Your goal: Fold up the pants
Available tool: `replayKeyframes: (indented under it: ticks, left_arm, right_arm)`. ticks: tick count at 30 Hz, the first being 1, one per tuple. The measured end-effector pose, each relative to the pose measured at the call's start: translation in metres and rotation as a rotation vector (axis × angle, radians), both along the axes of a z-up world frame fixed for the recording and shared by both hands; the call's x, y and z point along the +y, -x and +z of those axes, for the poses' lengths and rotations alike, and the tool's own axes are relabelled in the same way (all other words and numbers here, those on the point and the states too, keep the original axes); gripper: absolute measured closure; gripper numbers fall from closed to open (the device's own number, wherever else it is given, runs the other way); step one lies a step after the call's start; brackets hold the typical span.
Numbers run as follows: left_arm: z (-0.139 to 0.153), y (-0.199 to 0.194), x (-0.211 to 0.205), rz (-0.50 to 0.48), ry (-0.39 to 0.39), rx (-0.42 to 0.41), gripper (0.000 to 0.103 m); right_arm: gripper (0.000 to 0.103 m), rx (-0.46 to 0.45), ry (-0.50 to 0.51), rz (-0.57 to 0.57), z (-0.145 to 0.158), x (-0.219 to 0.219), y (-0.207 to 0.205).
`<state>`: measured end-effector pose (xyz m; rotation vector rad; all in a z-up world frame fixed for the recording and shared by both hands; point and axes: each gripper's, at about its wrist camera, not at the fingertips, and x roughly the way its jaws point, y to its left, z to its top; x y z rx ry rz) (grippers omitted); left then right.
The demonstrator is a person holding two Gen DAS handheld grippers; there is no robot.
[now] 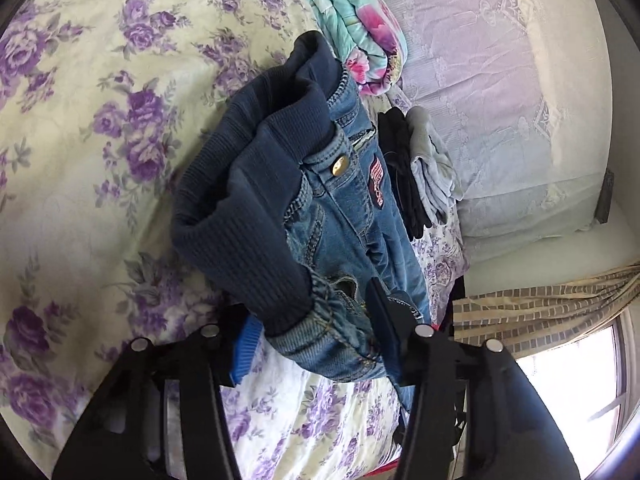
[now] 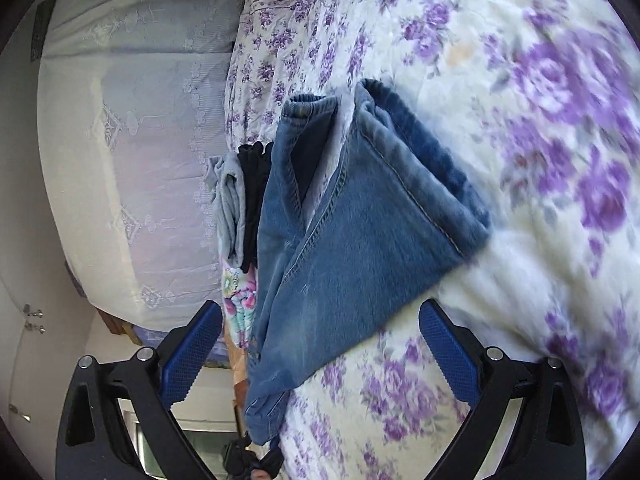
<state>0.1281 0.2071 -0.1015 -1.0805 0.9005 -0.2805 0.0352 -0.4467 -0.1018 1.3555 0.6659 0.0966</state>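
Observation:
Blue denim pants (image 1: 320, 216) with a dark ribbed waistband hang over the floral bed. In the left wrist view my left gripper (image 1: 316, 336) is shut on the waistband edge, blue pads pinching the cloth. In the right wrist view the pants' legs (image 2: 352, 232) lie between my fingers, hems pointing away. My right gripper (image 2: 320, 356) is open, its blue pads wide apart on either side of the denim and not gripping it.
The bedsheet (image 1: 80, 128) has purple flowers. A folded grey and black garment stack (image 1: 420, 168) lies beside a lavender pillow (image 1: 500, 100). A turquoise floral quilt (image 1: 352, 20) is bunched at the head. A curtain and window (image 1: 560, 320) are at the right.

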Motion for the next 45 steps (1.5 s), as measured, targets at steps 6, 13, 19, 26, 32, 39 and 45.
replayKeyframes:
  ticks: [6, 13, 19, 26, 32, 39, 45]
  left_arm:
    - [0.019, -0.018, 0.004, -0.010, -0.057, -0.037, 0.055]
    - [0.047, -0.019, 0.008, -0.032, -0.127, -0.069, 0.066]
    - [0.032, 0.011, 0.018, -0.039, -0.145, -0.048, 0.073]
    - [-0.012, 0.042, 0.052, 0.019, -0.050, 0.014, 0.072]
    - [0.056, 0.065, 0.075, 0.197, -0.414, -0.056, 0.026]
    - [0.089, -0.018, 0.079, 0.094, -0.508, -0.119, 0.017]
    - [0.061, -0.104, 0.065, -0.050, -0.510, -0.054, 0.017]
  right_arm:
    - [0.056, 0.004, 0.108, 0.006, -0.003, 0.000, -0.024]
    - [0.095, -0.104, 0.165, 0.019, 0.033, -0.031, -0.024]
    - [0.096, -0.004, 0.298, 0.089, 0.032, -0.053, -0.004]
    - [0.081, 0.090, 0.267, 0.069, 0.006, -0.070, 0.011]
    - [0.045, 0.043, 0.492, -0.102, 0.066, -0.099, 0.042]
    - [0.043, -0.053, 0.359, 0.018, 0.067, -0.073, -0.017]
    - [0.037, -0.018, 0.355, 0.128, 0.057, -0.037, -0.043]
